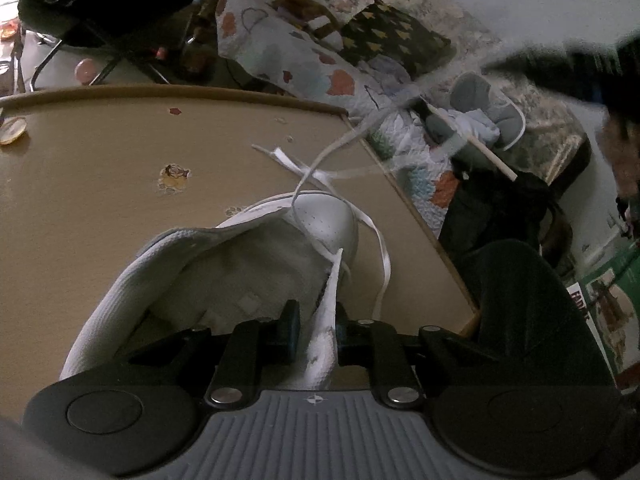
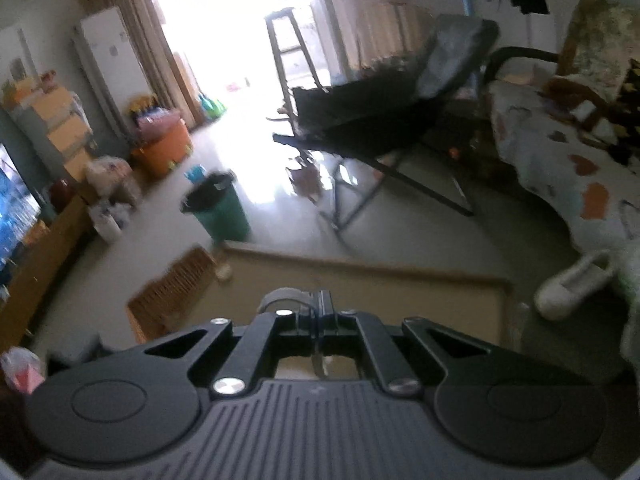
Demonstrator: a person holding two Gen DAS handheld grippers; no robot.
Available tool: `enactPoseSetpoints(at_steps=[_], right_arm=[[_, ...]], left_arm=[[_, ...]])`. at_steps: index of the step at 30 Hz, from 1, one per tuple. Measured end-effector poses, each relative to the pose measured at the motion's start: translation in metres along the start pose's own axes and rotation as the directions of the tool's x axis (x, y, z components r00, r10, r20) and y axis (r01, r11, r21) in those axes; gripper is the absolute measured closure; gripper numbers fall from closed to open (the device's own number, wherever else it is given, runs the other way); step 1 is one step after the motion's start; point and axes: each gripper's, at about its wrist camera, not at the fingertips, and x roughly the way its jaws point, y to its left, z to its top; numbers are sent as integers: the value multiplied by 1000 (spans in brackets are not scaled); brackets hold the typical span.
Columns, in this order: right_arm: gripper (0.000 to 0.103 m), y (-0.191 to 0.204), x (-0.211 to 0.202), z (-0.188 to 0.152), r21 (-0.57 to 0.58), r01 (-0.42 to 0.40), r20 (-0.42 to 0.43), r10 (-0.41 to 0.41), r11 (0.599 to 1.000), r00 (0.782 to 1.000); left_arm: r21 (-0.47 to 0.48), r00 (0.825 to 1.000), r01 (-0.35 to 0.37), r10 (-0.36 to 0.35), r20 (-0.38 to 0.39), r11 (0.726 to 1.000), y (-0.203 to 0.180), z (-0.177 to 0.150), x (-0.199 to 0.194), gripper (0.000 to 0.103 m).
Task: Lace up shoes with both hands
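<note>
1. The bench (image 1: pixel 100 168) is flat, light brown wood with a darker raised rim.
2. A white shoe (image 1: pixel 224 264) lies on the bench, toe pointing to about 1 o'clock.
3. A white lace (image 1: pixel 380 252) from the shoe lies on the bench at about 3 o'clock from the toe.
4. A little cartoon sticker (image 1: pixel 174 176) is stuck to the bench at about 10 o'clock from the shoe.
5. A round shiny thing (image 1: pixel 13 130) sits at the bench's far left edge.
6. On the floor (image 2: pixel 400 220), another white shoe (image 2: pixel 572 284) lies beside the bench.
</note>
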Motion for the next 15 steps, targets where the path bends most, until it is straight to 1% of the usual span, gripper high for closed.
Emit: enactPoseSetpoints(at_steps=[4,10,13,15], right_arm=[[101,-13,-23,-34,30,43,-51,-41,999,998],[101,-14,-57,-68,33,65,-151,-59,997,987],[101,-12,-71,-78,20,57,-226,-51,998,973],[100,-9,-73,-84,5,55,-285,-51,998,957]], left_arm=[[-8,1000,2,-2,8,1000,0,-2,0,82],[-4,1000,3,-3,13,1000,1,-5,1,82],[-4,1000,4,-4,15,1000,3,-5,1,81],[-4,1000,4,-4,16,1000,3,-6,1,81]])
